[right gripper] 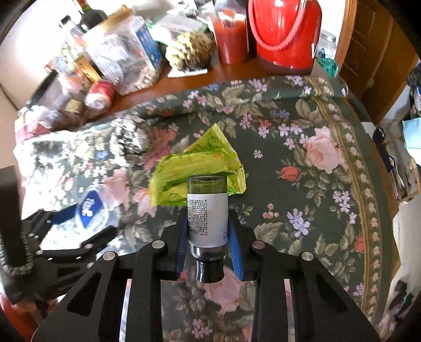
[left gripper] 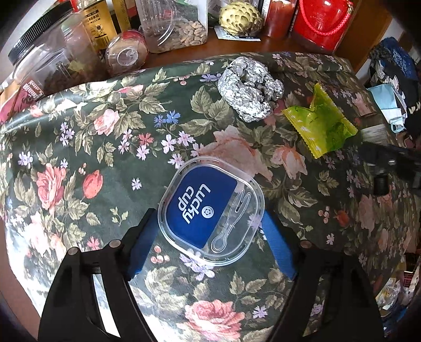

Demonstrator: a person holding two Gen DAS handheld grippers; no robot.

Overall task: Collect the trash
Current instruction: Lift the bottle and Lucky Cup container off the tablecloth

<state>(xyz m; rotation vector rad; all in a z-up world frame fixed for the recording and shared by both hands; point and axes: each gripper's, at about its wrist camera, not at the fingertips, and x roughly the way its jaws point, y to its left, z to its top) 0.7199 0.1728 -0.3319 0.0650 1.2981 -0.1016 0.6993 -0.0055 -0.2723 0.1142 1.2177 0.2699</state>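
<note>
A clear plastic lid point(left gripper: 210, 213) with a blue "Lucky cup" label lies flat on the floral tablecloth point(left gripper: 79, 147). My left gripper point(left gripper: 208, 223) is open, its blue-padded fingers on either side of the lid's near half. Beyond lie a crumpled foil ball point(left gripper: 248, 89) and a green wrapper point(left gripper: 319, 123). My right gripper point(right gripper: 208, 223) is shut on a small green bottle point(right gripper: 208, 210) with a white label, held above the cloth with its cap toward the camera. The green wrapper point(right gripper: 200, 168), the foil ball point(right gripper: 129, 139), the lid point(right gripper: 92, 207) and the left gripper point(right gripper: 63, 218) also show in the right wrist view.
The far table edge holds clear jars point(left gripper: 50, 58), a nut container point(left gripper: 179, 26), a red jug point(left gripper: 321, 21), a custard apple point(left gripper: 240, 15) and a red candle point(right gripper: 231, 36). Bags and a face mask point(left gripper: 392, 110) sit off the table's right side.
</note>
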